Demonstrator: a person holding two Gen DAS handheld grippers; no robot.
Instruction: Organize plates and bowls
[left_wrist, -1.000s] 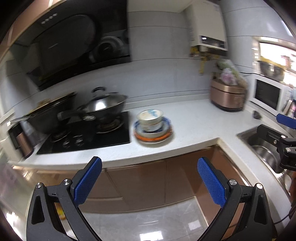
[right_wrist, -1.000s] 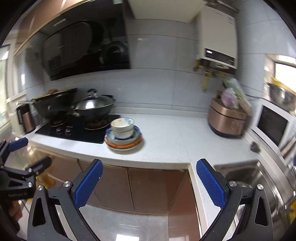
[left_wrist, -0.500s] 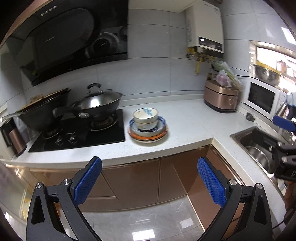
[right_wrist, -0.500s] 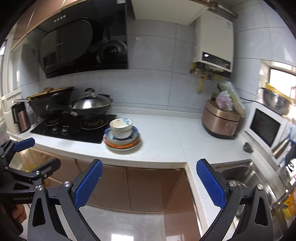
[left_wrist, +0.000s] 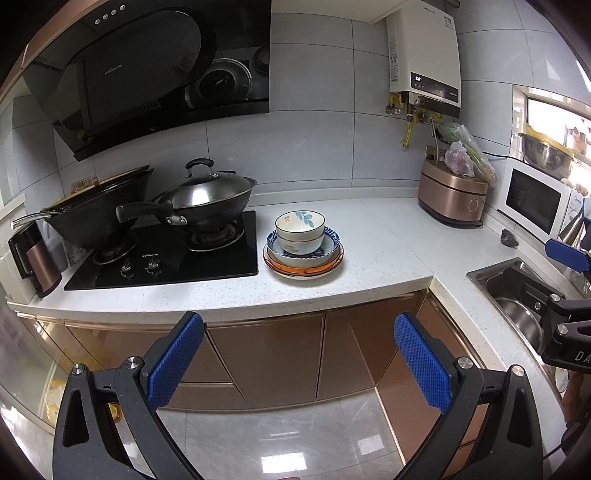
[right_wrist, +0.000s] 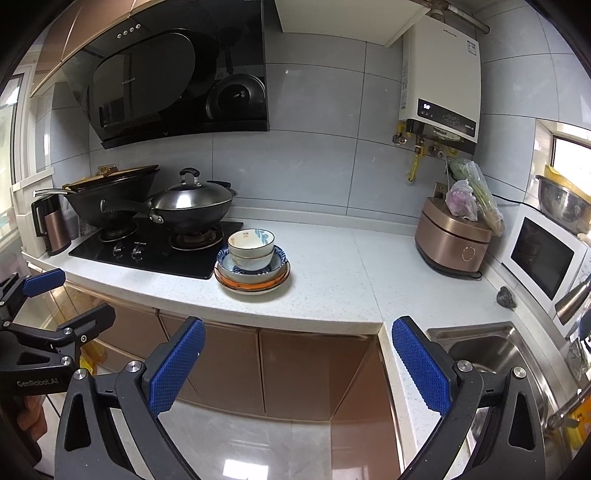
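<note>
You are holding the left tool (left_wrist: 295, 363) released, its blue pads gaping with nothing between them, out over the floor and well short of the table (left_wrist: 369, 258). To its right, you are carrying the right tool (right_wrist: 297, 363) just as slack and empty. Neither is touching the crockery: the bowls (left_wrist: 300, 229) are sitting nested in a blue-rimmed dish upon the plates (left_wrist: 303, 268), one tidy pile just beside the hob (left_wrist: 166, 264). Such a pile suits either dishes already gathered or a stack awaiting sorting. The speckled white table is running rightward past a rice cooker (right_wrist: 452, 242) towards the sink (right_wrist: 480, 350).
</note>
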